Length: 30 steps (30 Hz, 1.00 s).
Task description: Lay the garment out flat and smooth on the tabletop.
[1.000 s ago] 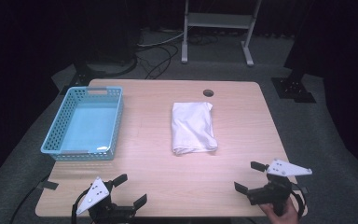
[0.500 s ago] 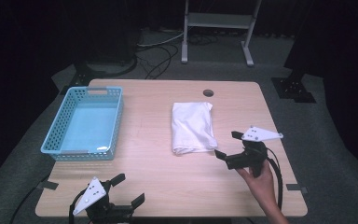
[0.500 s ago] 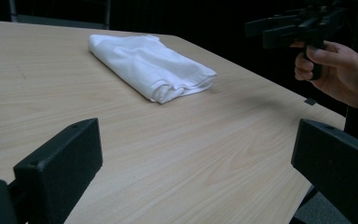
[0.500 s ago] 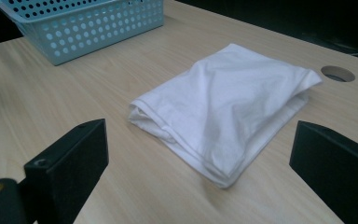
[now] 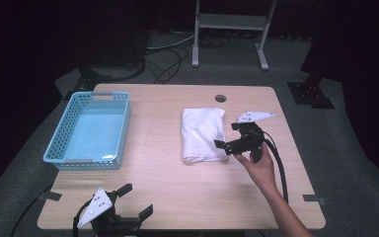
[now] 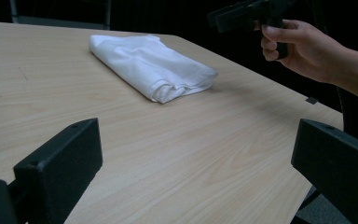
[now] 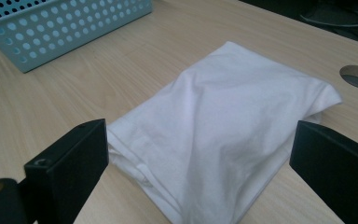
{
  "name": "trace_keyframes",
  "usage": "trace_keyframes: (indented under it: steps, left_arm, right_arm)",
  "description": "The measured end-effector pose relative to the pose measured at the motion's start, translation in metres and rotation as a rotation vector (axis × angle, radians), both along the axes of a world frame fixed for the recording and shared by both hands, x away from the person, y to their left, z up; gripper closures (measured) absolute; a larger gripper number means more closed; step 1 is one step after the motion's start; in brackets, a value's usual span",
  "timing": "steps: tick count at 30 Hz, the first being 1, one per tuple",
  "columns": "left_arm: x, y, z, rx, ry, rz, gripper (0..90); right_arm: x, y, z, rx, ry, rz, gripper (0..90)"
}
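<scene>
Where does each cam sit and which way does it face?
High view: above the near edge, looking forward and down; table, basket, cloth, both grippers, right hand.
Left gripper view: low at the near edge, between open jaws, facing the cloth and right hand.
Right gripper view: just over the cloth, jaws open, basket beyond.
All share the cloth.

Left side: blue basket (image 5: 90,131) walls it off.
Centre: bare table (image 5: 158,148) between basket and folded white cloth (image 5: 203,134), open lane.
Right edge: right gripper (image 5: 231,136) crowds the cloth.
</scene>
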<state>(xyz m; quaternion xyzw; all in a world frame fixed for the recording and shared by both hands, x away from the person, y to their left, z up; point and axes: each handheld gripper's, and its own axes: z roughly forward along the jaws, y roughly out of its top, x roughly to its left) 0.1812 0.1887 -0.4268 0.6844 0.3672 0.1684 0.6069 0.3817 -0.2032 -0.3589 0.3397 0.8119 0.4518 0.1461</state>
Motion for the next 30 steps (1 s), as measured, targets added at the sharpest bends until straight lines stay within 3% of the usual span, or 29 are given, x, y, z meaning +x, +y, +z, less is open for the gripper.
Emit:
trace_keyframes:
  steps: [2,4,12,19,25,30]
  left_arm:
    - [0.0,0.0,0.0,0.0,0.0,0.0,1.0]
    - [0.0,0.0,0.0,0.003,0.0,0.0,1.0]
    - [0.001,0.001,-0.001,0.002,0.002,-0.001,1.0]
    - [0.002,0.001,-0.002,0.01,0.004,-0.003,1.0]
    - [0.002,0.002,-0.002,0.009,0.006,-0.004,1.0]
    - [0.003,0.002,-0.002,0.011,0.008,-0.006,1.0]
  right_arm:
    - [0.004,0.003,-0.001,0.0,-0.005,-0.003,5.6]
    - [0.01,0.007,-0.003,-0.032,0.012,-0.006,5.9]
    - [0.025,0.018,-0.022,-0.112,0.06,-0.001,21.1]
    - [0.036,0.028,-0.043,-0.2,0.094,0.003,41.9]
    - [0.042,0.029,-0.055,-0.237,0.14,0.003,56.7]
    - [0.042,0.03,-0.06,-0.254,0.162,0.001,61.9]
